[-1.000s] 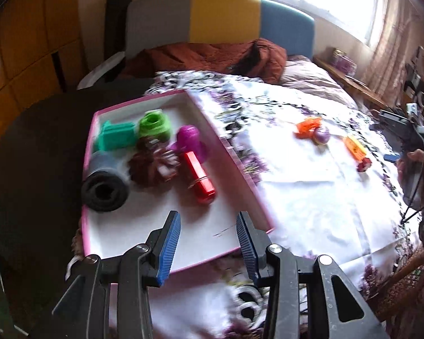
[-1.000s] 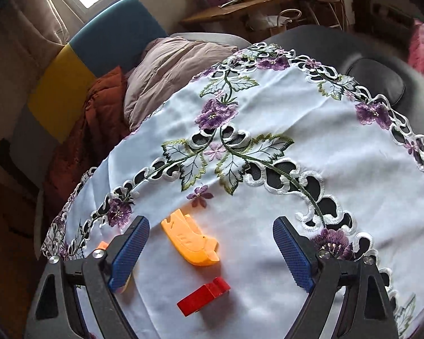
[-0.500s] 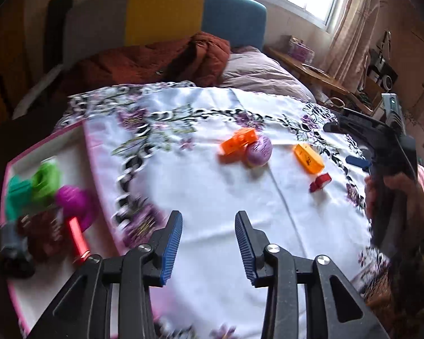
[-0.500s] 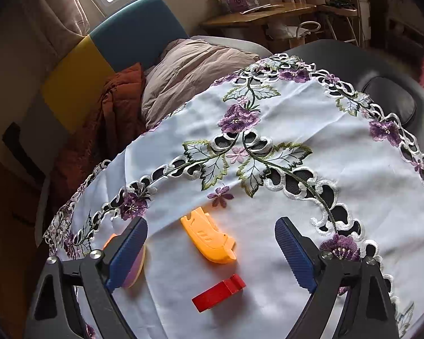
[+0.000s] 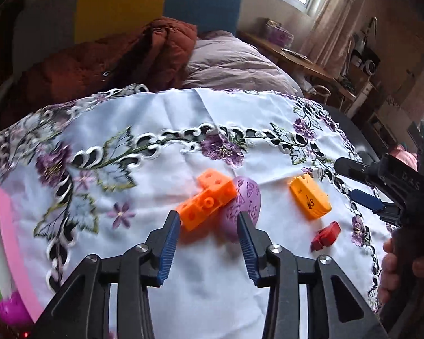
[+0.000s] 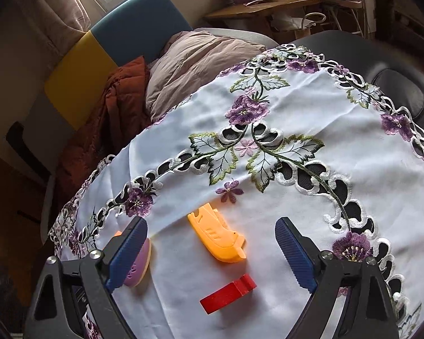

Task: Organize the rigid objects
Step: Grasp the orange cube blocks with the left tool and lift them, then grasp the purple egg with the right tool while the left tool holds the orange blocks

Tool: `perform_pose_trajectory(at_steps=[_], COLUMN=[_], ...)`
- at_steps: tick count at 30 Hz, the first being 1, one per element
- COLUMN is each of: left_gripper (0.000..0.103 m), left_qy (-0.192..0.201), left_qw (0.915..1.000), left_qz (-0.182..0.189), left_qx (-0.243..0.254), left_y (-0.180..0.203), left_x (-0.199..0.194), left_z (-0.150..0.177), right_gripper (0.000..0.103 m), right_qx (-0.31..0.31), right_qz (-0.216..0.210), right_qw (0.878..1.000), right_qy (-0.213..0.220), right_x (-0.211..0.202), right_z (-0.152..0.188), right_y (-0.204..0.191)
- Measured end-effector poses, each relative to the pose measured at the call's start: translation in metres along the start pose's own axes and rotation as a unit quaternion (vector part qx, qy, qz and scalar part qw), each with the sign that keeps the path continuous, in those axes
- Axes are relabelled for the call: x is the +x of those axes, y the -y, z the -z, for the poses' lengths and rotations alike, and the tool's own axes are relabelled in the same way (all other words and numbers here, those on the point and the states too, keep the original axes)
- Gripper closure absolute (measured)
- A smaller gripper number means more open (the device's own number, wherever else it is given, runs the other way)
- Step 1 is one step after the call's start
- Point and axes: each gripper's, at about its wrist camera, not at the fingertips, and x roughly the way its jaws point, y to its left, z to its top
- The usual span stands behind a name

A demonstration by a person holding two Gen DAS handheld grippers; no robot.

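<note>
Pink tray (image 5: 7, 226) at left edge with magenta toy (image 5: 11, 308) inside, my left gripper (image 5: 209, 243) jaws half open, empty, near orange block (image 5: 206, 200) and purple egg (image 5: 241, 206), my right gripper (image 6: 212, 254) jaws wide, empty, over yellow piece (image 6: 217, 237) and red block (image 6: 227, 293) on table (image 6: 339, 130).

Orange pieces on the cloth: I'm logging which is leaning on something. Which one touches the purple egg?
The orange holed block, the only orange piece pressed against the purple egg. The smooth orange wedge lies apart, on the cloth.
</note>
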Motion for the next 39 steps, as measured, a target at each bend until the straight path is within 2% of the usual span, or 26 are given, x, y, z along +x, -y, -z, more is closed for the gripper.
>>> perform_pose_trajectory(at_steps=[2, 4, 8, 11, 13, 20, 24, 27, 32, 35, 39], left_gripper=[0.06, 0.06, 0.058, 0.077, 0.077, 0.078, 0.077, 0.076, 0.072, 0.078, 0.078], left_qy=[-0.008, -0.009, -0.016, -0.025, -0.023, -0.02, -0.027, -0.029, -0.005, 0.006, 0.019], left_qw=[0.9999, 0.9998, 0.9998, 0.9986, 0.9984, 0.9984, 0.9984, 0.9975, 0.9967, 0.9971, 0.997], left_qz=[0.003, -0.013, 0.01, 0.034, 0.037, -0.001, -0.037, -0.063, -0.081, -0.075, -0.076], left_qx=[0.011, 0.008, -0.007, -0.032, -0.036, -0.053, -0.033, -0.012, 0.004, -0.005, 0.003], left_y=[0.002, 0.0, -0.007, -0.014, -0.016, -0.026, -0.018, -0.012, -0.004, -0.009, -0.01], left_x=[0.012, 0.025, 0.045, 0.047, 0.044, 0.0, -0.018, -0.014, -0.009, -0.01, -0.011], left_z=[-0.007, -0.014, -0.02, -0.019, -0.015, 0.017, 0.053, 0.075, 0.077, 0.079, 0.084], right_gripper=[0.01, 0.01, 0.01, 0.01, 0.01, 0.01, 0.01, 0.01, 0.01, 0.01, 0.01], right_qx=[-0.003, -0.008, -0.014, -0.016, -0.02, -0.026, -0.027, -0.037, -0.063, -0.073, -0.102], right_qz=[-0.005, -0.006, -0.004, -0.005, -0.002, -0.002, -0.006, -0.013, -0.02, -0.027, -0.035], right_qw=[1.0, 1.0, 1.0, 1.0, 1.0, 1.0, 1.0, 0.999, 0.998, 0.997, 0.994], right_qy=[-0.003, -0.005, -0.003, -0.003, 0.0, 0.007, 0.009, 0.015, 0.021, 0.014, 0.007], right_x=[0.001, 0.002, 0.003, 0.005, 0.005, 0.001, -0.001, -0.005, -0.006, -0.003, -0.001], right_z=[0.0, 0.001, 0.0, 0.0, 0.0, 0.0, 0.001, 0.002, 0.005, 0.006, 0.011], right_y=[-0.002, -0.004, -0.005, -0.006, -0.007, -0.007, -0.007, -0.012, -0.021, -0.025, -0.036])
